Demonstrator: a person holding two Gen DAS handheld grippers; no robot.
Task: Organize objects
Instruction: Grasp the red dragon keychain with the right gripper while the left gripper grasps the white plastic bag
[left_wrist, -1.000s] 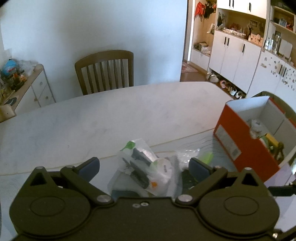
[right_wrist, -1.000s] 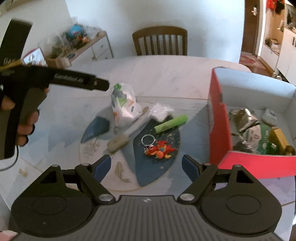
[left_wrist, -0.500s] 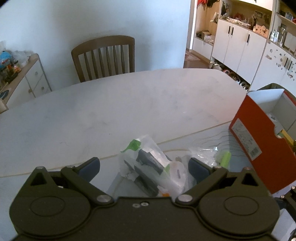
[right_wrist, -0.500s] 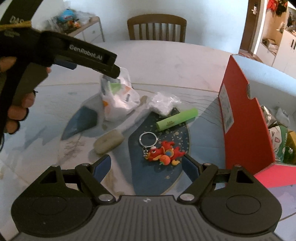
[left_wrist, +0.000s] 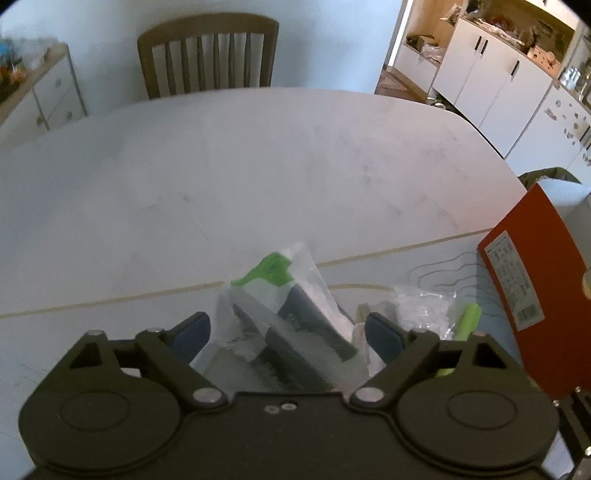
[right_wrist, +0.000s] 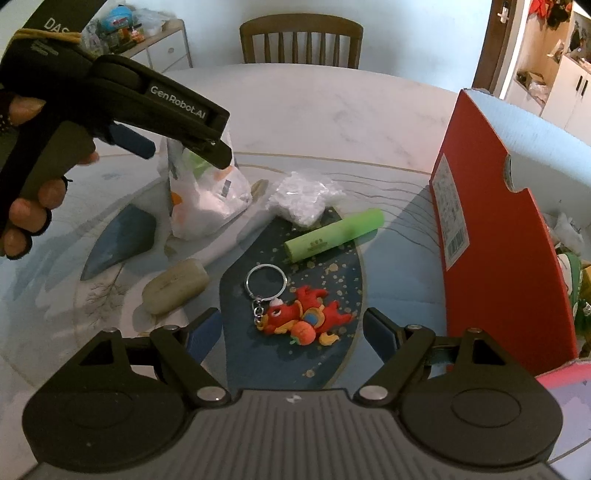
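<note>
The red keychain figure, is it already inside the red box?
No. The red keychain figure lies on the table mat, outside the red box, between the right gripper's open fingers.

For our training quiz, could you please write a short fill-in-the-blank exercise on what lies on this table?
1. The keyring is attached to a toy that is mostly ____ in colour.
2. The tube lying beside the box is ____.
3. The left gripper has its open fingers either side of a plastic ____.

Missing words: red; green; bag
</note>
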